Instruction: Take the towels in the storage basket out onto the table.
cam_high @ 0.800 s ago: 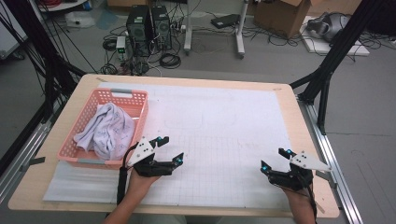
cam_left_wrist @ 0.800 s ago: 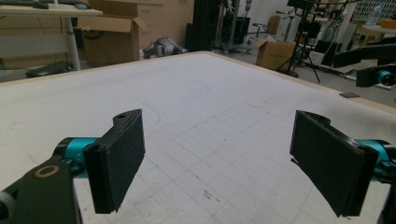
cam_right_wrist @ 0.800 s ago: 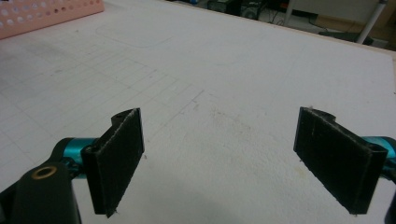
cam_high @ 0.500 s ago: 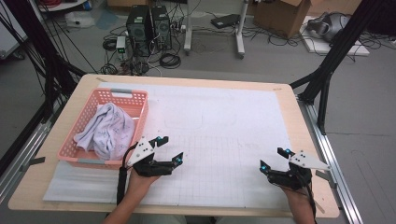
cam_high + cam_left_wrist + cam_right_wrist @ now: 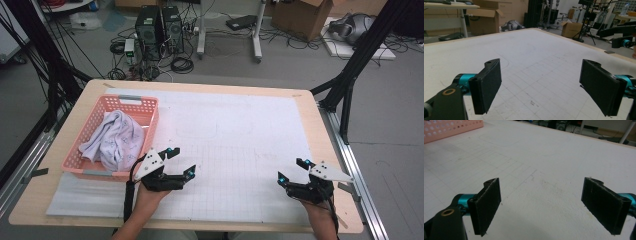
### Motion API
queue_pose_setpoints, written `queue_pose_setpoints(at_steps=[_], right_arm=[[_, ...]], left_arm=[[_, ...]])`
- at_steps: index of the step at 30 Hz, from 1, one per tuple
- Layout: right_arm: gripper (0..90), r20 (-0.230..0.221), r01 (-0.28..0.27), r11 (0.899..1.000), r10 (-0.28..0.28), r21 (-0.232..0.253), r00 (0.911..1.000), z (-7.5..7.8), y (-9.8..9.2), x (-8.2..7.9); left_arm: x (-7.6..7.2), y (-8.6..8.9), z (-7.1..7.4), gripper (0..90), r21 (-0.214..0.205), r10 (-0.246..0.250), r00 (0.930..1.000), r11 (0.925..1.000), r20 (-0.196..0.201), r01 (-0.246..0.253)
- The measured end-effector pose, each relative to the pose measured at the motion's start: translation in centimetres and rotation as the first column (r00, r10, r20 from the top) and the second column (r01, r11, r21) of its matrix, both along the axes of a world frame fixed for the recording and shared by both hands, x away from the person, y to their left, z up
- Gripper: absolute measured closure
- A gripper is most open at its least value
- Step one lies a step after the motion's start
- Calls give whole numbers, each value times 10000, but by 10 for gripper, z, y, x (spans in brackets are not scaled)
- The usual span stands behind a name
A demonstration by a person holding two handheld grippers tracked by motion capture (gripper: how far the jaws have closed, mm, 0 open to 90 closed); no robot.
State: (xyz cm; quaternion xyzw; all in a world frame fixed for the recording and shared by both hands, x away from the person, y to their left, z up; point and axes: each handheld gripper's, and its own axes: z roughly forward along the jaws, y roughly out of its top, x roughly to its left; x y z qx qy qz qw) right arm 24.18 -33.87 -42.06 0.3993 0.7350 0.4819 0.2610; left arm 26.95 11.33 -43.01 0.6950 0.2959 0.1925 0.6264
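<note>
While both grippers rest empty, these lines weigh what could go wrong:
Left gripper (image 5: pixel 180 162): jaws spread wide with nothing between the pads (image 5: pixel 486 88); it sits just beside the near right corner of the pink basket (image 5: pixel 150 107) and points away from it, across the sheet.
Right gripper (image 5: pixel 292 170): jaws equally wide, pads (image 5: pixel 487 205) bare; it rests on the table, well apart from the basket, toward the opposite edge.
Cloth (image 5: pixel 114 140): a crumpled white garment heaped inside the basket, spilling toward its near wall.
Sheet (image 5: pixel 240 130): white gridded paper covering the table (image 5: pixel 310 107) beside the basket, bare where the cloth would likely be laid.
Risk, snagging: a pad could catch the basket's perforated wall or rim, dragging the light basket along.
Risk, partial grip: pinching only one loose fold may let the bundle slip or trail.
Risk, reach: the right gripper must cross the whole sheet, inviting a clash with the left near the basket.
</note>
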Motion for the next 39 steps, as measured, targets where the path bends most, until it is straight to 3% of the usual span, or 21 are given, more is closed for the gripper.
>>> queue_pose_setpoints(at_steps=[9,25,30,39], right_arm=[[147,-51,-94,10000,94,-7,9999,0,1,1],[147,-55,-4,10000,4,67,10000,1,-1,1],[147,3,-30,10000,30,36,10000,2,-1,1],[147,-40,-37,10000,37,53,10000,2,-1,1]], left_arm=[[-2,1,11,182,-123,38,10000,9999,67,-37],[-2,18,45,183,-601,175,9992,9981,365,-153],[3,32,63,181,-759,424,9978,9964,517,-384],[9,65,96,180,-607,1019,9907,9935,904,-966]])
